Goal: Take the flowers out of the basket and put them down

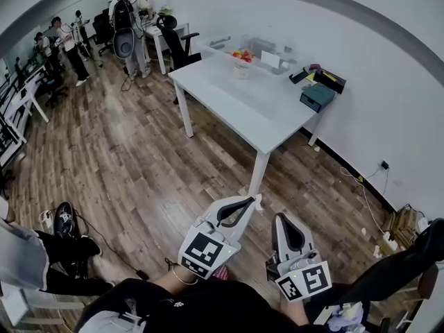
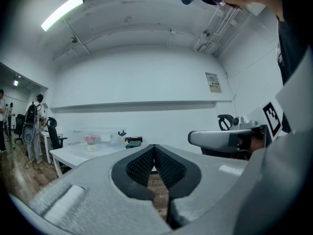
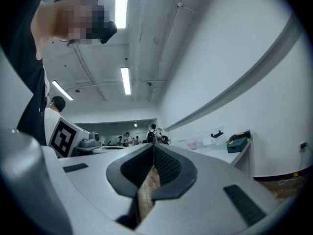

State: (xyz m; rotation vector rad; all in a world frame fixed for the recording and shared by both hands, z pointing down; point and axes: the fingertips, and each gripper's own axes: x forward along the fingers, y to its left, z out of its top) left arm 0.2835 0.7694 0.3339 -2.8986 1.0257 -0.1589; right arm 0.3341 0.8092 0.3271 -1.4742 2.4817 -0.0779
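The main risks, as I judge them, lie in the approach. The wooden floor (image 1: 139,165) is bare up to the near corner of the white table (image 1: 236,109), but a cable (image 1: 361,186) trails on the floor beside the table's wall side, and stepping in there could snag a foot. The flowers (image 1: 242,55) stand toward the table's far end, about midway across it. Their basket is too small to make out. Reaching for them from the near end would mean a long stretch over the top and a poor angle. A light basket might tip, or lift along with the stems, if nothing steadies it. The left gripper (image 1: 257,200) and the right gripper (image 1: 279,218) hang over the floor well short of the table, each with its jaws pressed together on nothing. If they arrive shut like that, they would push the flowers rather than take them.

The table's long left side faces open floor and gives the freest way in. Its right side runs close along the wall, with a teal box (image 1: 318,97) at that edge. The middle of the tabletop is bare, so there is room to put things down. An office chair (image 1: 179,44) stands beyond the far end, well apart.
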